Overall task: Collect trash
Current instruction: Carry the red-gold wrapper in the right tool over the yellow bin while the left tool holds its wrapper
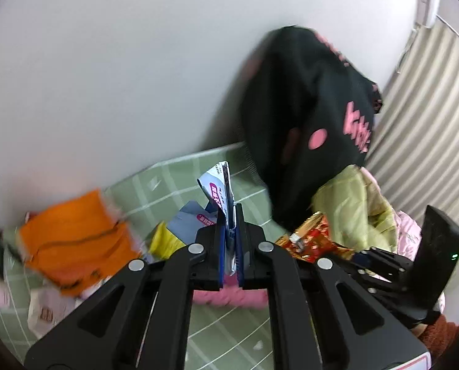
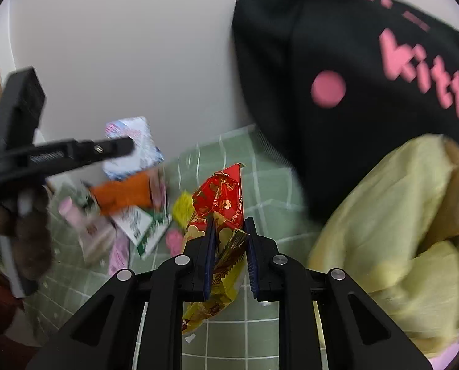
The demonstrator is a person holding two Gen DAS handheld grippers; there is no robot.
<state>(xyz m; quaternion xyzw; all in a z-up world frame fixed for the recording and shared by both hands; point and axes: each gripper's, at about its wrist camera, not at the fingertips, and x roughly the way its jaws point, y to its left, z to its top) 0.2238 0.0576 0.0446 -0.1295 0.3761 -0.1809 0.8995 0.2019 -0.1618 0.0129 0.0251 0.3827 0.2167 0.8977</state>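
My left gripper (image 1: 231, 215) is shut on a white and blue wrapper (image 1: 220, 191) and holds it above the green checked bedsheet (image 1: 174, 178). My right gripper (image 2: 229, 225) is shut on a red and gold foil snack wrapper (image 2: 221, 197), also held above the sheet. That foil wrapper shows in the left wrist view (image 1: 312, 240) too. The left gripper with its wrapper (image 2: 130, 145) appears at the left of the right wrist view. More trash lies on the sheet: an orange packet (image 1: 75, 240), a yellow wrapper (image 1: 164, 240), a green and white packet (image 2: 143, 225).
A black garment with pink "kitty" lettering (image 1: 309, 108) hangs against the white wall. A yellow-green cloth (image 2: 399, 215) is bunched at the right. A pink cloth (image 1: 229, 296) lies under the left gripper. A striped curtain (image 1: 423, 123) hangs at the far right.
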